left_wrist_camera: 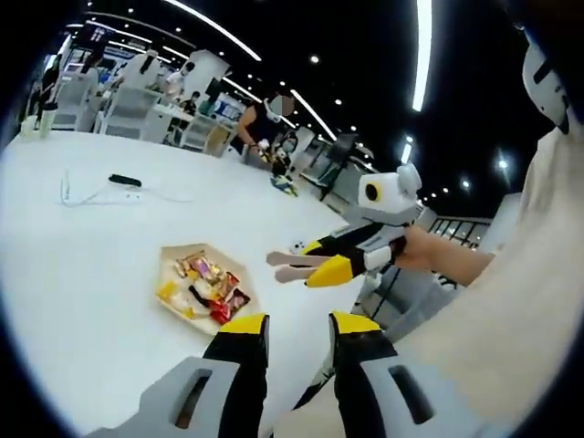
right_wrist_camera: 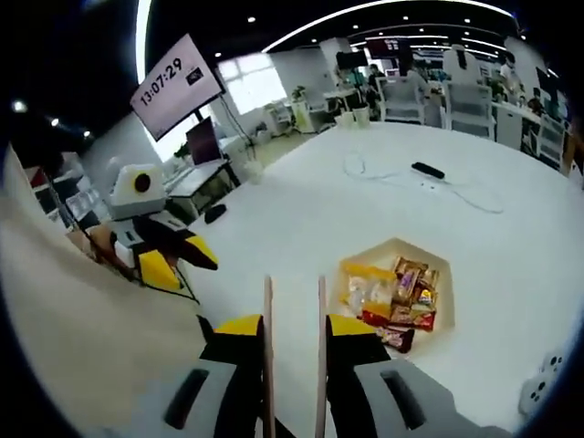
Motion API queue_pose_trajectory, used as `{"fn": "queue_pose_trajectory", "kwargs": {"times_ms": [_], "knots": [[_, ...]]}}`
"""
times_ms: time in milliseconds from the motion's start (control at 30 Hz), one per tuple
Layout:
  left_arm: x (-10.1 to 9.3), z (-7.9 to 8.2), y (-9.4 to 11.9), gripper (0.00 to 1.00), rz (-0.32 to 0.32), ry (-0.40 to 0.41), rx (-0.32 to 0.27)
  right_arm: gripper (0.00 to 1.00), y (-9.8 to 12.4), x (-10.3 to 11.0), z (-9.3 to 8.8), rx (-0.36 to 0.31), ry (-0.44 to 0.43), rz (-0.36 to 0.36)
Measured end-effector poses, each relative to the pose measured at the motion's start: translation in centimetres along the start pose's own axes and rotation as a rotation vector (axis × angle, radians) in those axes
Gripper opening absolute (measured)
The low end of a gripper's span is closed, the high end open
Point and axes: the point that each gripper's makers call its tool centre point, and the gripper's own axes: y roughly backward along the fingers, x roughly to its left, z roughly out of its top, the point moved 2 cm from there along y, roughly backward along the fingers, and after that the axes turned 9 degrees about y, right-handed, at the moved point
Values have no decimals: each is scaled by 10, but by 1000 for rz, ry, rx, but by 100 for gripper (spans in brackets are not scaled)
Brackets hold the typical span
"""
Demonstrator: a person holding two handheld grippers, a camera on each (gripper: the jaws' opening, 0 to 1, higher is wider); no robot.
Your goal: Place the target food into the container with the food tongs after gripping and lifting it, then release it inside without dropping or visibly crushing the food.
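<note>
A hexagonal tan tray [left_wrist_camera: 173, 260] [right_wrist_camera: 388, 248] lies on the white table, holding several wrapped snacks [left_wrist_camera: 208, 290] [right_wrist_camera: 394, 294]. My right gripper [right_wrist_camera: 295, 327] is shut on wooden food tongs [right_wrist_camera: 269, 351], whose two arms stand apart and point toward the tray's near left side. In the left gripper view it [left_wrist_camera: 324, 260] comes in from the right with the tongs' tips [left_wrist_camera: 287, 267] hanging above the table, right of the tray. My left gripper [left_wrist_camera: 299, 327] is open and holds nothing, off the tray's near right corner. It [right_wrist_camera: 182, 260] also shows at the left of the right gripper view.
A black remote [left_wrist_camera: 125, 181] [right_wrist_camera: 427, 170] and a thin white cable [left_wrist_camera: 78, 196] [right_wrist_camera: 456, 196] lie further back on the table [left_wrist_camera: 82, 301] [right_wrist_camera: 301, 219]. A small white object [right_wrist_camera: 540, 383] sits near the table's edge. A person's sleeve [left_wrist_camera: 511, 301] is close by. Desks, chairs and people stand beyond.
</note>
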Motion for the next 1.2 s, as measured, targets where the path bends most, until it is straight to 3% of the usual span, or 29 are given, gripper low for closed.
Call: {"fn": "queue_pose_trajectory", "kwargs": {"times_ms": [167, 533, 700, 1200], "knots": [[-2, 2, -3, 26, 19, -46, 3, 25, -4, 7, 1, 0, 39, 54], [-2, 3, -14, 33, 19, -37, -1, 25, -7, 21, 5, -7, 114, 189], [-11, 7, -20, 38, -10, -26, -25, 25, -7, 29, 12, -22, 96, 263], [-23, 1, -36, 38, -63, -18, -14, 25, -11, 40, 11, 14, 127, 336]]}}
